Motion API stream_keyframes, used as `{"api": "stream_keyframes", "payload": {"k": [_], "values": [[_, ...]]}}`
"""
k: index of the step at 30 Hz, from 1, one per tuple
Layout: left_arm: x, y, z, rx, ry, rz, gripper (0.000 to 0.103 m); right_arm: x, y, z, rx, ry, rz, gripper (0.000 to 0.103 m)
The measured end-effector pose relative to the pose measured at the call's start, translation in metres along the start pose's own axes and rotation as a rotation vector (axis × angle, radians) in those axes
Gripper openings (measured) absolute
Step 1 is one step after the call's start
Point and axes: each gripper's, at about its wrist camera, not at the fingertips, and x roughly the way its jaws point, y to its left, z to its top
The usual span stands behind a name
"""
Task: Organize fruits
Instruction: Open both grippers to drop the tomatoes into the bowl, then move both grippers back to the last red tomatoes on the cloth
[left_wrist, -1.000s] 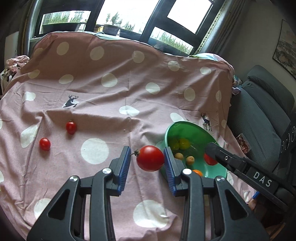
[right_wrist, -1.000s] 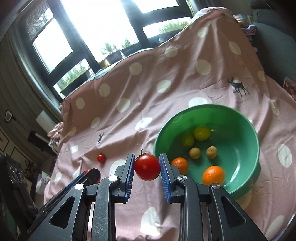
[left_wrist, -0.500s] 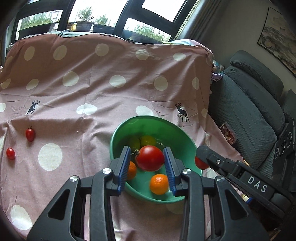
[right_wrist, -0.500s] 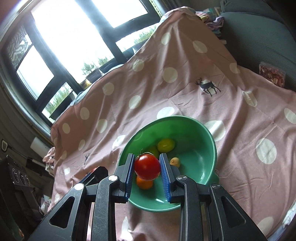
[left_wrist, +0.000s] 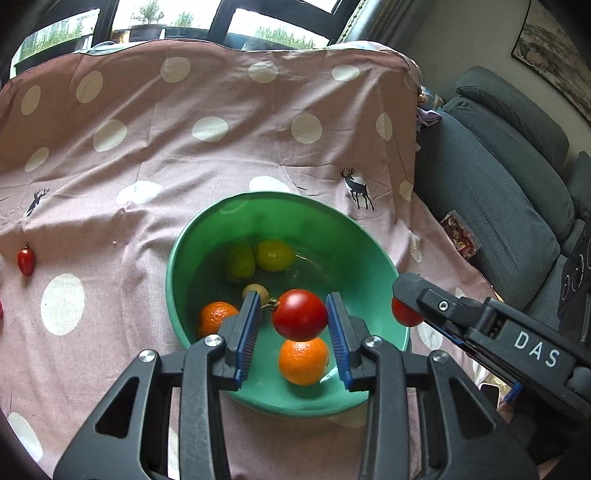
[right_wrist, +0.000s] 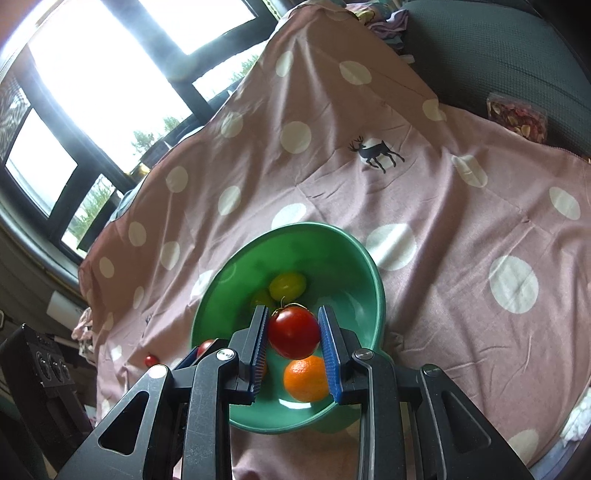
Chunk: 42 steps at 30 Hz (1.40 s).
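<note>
A green bowl (left_wrist: 332, 236) sits on the pink dotted cloth and holds oranges (left_wrist: 303, 361), green-yellow fruits (left_wrist: 275, 254) and a small pale fruit. My left gripper (left_wrist: 293, 325) hangs over the bowl; its jaws stand apart, and the red tomato (left_wrist: 300, 314) touches only the right pad. My right gripper (right_wrist: 293, 341) is shut on another red tomato (right_wrist: 293, 333) above the bowl (right_wrist: 332, 251); it also shows at the right of the left wrist view (left_wrist: 404, 314). A small red tomato (left_wrist: 26, 260) lies on the cloth at left.
A grey sofa (left_wrist: 517, 177) stands right of the cloth-covered surface, with a snack packet (left_wrist: 458, 236) on it. Windows run along the back. Another small tomato (right_wrist: 150, 360) lies on the cloth left of the bowl.
Both grippers moved over the bowl with their tomatoes. The left jaws have opened wider, leaving a gap on the tomato's left side.
</note>
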Motion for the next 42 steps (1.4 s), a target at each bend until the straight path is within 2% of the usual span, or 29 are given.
{"api": "stream_keyframes", "payload": {"k": [17, 21, 23, 24, 27, 31, 33, 36, 42], "values": [[0.016, -0.003, -0.005, 0.004, 0.022, 0.016, 0.035, 0.011, -0.004, -0.002, 0.005, 0.044, -0.023, 0.029], [0.007, -0.006, -0.005, 0.026, -0.007, 0.011, 0.037, 0.012, -0.003, -0.001, 0.001, 0.044, -0.024, 0.029], [0.002, -0.004, -0.004, 0.019, -0.017, 0.008, 0.043, 0.01, -0.001, -0.001, -0.006, 0.039, -0.018, 0.029], [-0.002, -0.002, -0.003, 0.016, -0.026, 0.011, 0.048, 0.009, 0.0, -0.001, -0.012, 0.035, -0.017, 0.032], [-0.018, 0.005, -0.002, 0.018, -0.06, 0.022, 0.053, 0.006, 0.003, -0.001, -0.014, 0.015, -0.013, 0.052], [-0.048, 0.027, 0.001, -0.011, -0.118, 0.047, 0.064, 0.001, 0.011, -0.001, -0.037, -0.015, 0.0, 0.06], [-0.068, 0.044, 0.001, -0.029, -0.15, 0.071, 0.066, -0.002, 0.016, -0.002, -0.049, -0.031, 0.005, 0.061], [-0.097, 0.077, 0.001, -0.059, -0.191, 0.14, 0.079, -0.004, 0.026, -0.004, -0.073, -0.052, 0.012, 0.061], [-0.149, 0.157, -0.004, -0.143, -0.239, 0.334, 0.083, -0.004, 0.047, -0.013, -0.135, -0.073, 0.01, 0.063]]}}
